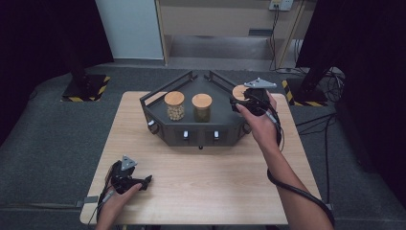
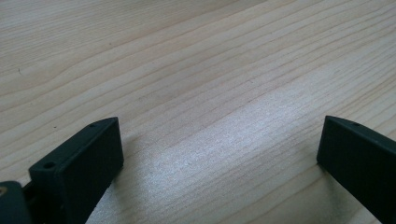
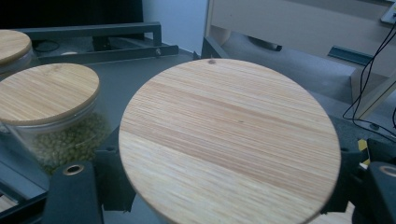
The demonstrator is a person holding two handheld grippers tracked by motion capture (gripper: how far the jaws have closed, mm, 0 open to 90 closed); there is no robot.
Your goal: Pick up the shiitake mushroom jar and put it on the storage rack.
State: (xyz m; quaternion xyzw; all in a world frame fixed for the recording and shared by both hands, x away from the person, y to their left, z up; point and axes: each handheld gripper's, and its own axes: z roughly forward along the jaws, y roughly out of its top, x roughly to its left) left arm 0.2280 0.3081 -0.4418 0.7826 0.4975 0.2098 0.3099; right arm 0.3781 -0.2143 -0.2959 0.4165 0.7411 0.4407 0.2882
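Your right gripper has its fingers closed on a jar with a round bamboo lid; they clamp just under the lid, one on each side, and the jar stands upright at the right end of the dark tray. Two more lidded jars, the beige-filled jar and the green-filled jar, stand just to its left, well apart from your grip. Your left gripper rests on the desk near its front left corner, fingers spread wide on nothing. The right hand is the nearer; any lift probably goes straight up along the jar's vertical axis.
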